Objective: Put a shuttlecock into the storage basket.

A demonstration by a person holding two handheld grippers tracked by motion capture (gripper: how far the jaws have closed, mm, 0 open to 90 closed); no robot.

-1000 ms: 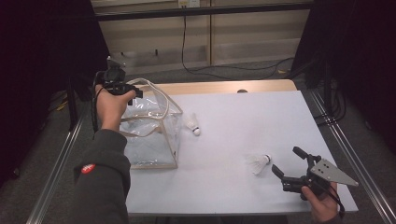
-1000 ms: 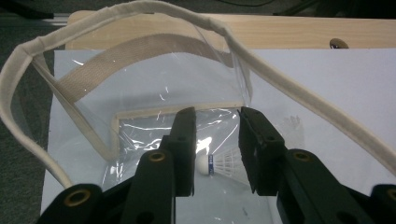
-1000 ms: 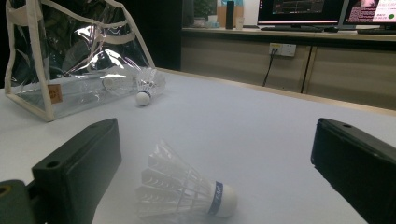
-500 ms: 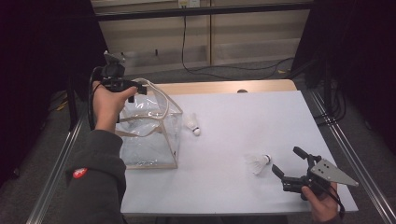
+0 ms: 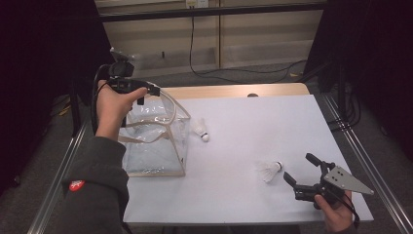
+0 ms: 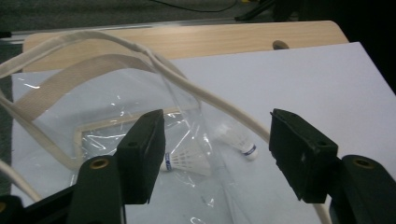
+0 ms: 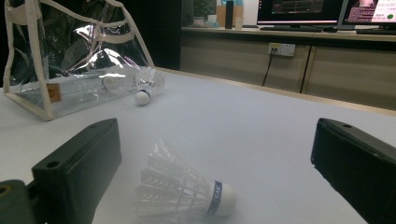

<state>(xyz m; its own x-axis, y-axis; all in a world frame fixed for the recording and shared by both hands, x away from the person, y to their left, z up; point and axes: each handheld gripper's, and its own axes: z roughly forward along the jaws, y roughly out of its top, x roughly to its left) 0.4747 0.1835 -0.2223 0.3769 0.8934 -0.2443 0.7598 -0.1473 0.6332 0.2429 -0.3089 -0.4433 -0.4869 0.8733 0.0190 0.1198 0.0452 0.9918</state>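
Left gripper view shows what the high view hides: a shuttlecock [image 6: 184,161] lying inside my clear plastic bag [image 5: 155,146], a second [image 6: 239,142] just outside its wall. My left gripper [image 5: 146,92] hovers above the bag's cream handles, jaws just opened, nothing between them. My right gripper [image 5: 301,171] stands apart around a third white-feathered shuttlecock [image 7: 184,193] on the table [image 5: 253,122], not touching

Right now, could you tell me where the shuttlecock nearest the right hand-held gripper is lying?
In the high view the shuttlecock lies on its side on the white table, near its right front, just ahead of the open right hand-held gripper.
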